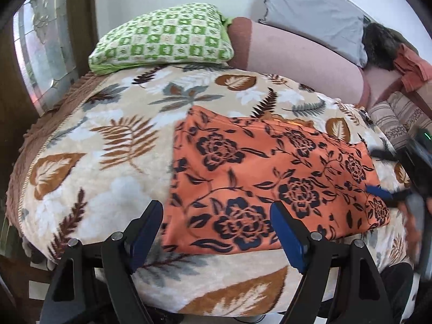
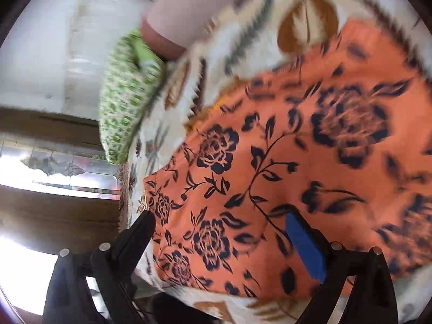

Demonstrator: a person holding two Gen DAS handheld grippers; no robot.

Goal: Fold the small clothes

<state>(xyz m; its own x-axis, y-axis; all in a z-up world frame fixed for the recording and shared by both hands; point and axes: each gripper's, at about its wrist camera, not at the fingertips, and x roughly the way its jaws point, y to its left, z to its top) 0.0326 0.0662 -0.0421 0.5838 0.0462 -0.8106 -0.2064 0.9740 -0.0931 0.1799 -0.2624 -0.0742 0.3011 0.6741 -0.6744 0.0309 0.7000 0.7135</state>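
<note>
An orange cloth with dark blue roses [image 1: 270, 172] lies flat as a rough rectangle on a cream blanket with a leaf print [image 1: 108, 140]. My left gripper [image 1: 216, 208] is open above the cloth's near edge, with nothing between its blue pads [image 1: 287, 235]. The right gripper shows blurred at that view's right edge [image 1: 391, 194], beside the cloth's right side. In the right wrist view, which is rolled and blurred, the same cloth [image 2: 297, 167] fills the picture. My right gripper [image 2: 219, 214] stands open over it, holding nothing.
A green checked pillow [image 1: 164, 37] and a pink bolster [image 1: 297, 62] lie at the back of the bed, with a grey pillow [image 1: 316, 13] behind them. Orange-red fabric [image 1: 413, 70] and a striped cushion [image 1: 391, 118] sit at the far right. A wooden window frame [image 1: 81, 27] lies to the left.
</note>
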